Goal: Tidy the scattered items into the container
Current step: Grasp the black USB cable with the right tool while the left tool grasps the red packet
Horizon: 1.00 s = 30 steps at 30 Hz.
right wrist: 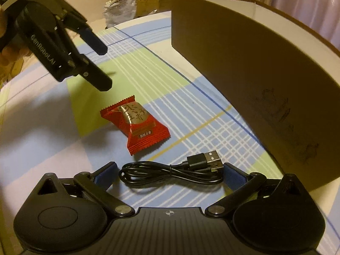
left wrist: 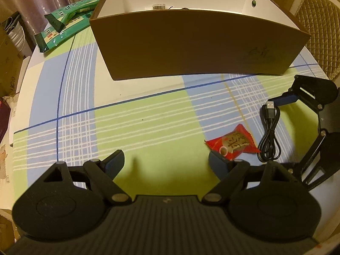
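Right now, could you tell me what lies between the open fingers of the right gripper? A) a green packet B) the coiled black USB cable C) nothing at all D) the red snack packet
B: in the right wrist view the coiled black USB cable lies on the tablecloth between the spread fingers of the right gripper, while the red snack packet lies further ahead, outside them.

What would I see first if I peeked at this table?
Probably the bright red snack packet, lying flat on the checked tablecloth in front of the big brown cardboard box. Right beside it sits a coiled black USB cable, between the open fingers of the right hand-held gripper. The left hand-held gripper hovers open above the cloth, holding nothing.
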Tool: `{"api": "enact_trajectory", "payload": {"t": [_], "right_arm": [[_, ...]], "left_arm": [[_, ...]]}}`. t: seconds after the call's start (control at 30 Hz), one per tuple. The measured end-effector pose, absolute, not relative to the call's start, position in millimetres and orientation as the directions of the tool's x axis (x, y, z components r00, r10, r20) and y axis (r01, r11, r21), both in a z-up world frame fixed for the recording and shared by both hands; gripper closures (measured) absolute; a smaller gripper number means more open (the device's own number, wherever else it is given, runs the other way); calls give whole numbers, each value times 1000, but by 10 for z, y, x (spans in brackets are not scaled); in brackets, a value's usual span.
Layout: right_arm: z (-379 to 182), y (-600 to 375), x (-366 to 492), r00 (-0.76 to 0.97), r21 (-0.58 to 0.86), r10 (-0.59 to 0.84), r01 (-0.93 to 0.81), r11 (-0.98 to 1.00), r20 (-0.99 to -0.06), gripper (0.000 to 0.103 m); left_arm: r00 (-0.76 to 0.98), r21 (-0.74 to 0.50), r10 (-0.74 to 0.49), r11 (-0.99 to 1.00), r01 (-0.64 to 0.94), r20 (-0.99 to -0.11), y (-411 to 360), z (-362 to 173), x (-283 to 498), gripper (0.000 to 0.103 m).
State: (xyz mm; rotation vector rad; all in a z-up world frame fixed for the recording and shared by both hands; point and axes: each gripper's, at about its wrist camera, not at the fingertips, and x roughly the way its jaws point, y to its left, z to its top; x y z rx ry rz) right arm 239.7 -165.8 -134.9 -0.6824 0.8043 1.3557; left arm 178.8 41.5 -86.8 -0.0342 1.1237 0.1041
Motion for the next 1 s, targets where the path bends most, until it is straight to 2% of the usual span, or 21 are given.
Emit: {"api": "enact_trajectory", "payload": {"t": [0.3, 0.43, 0.57, 0.7, 0.83, 1.0], "right_arm": [[-1327, -1861, 2332, 80, 42, 555, -978, 204, -828, 9], [-1271, -2153, 2346, 125, 71, 548, -944, 323, -827, 9], [-1216, -2443, 2337, 168, 103, 541, -895, 434, -824, 9], [-1166, -2683, 2294, 208, 124, 531, -844, 523, -822, 9], [-1096, -2870, 2218, 242, 139, 529, -802, 581, -814, 9], [-1031, -2989, 2137, 276, 151, 527, -762, 630, -804, 9]], "left_arm": [[446, 14, 19, 1000, -13, -895, 237, -880, 1840, 19], [465, 19, -30, 995, 100, -885, 113, -890, 1897, 19], [457, 18, -116, 960, 279, -882, -39, -931, 1957, 20], [408, 0, -193, 904, 428, -892, -160, -1002, 2022, 29], [374, 22, -194, 865, 501, -907, -234, -1076, 2098, 37], [335, 1, -208, 849, 529, -919, -284, -1160, 2167, 60]]}}
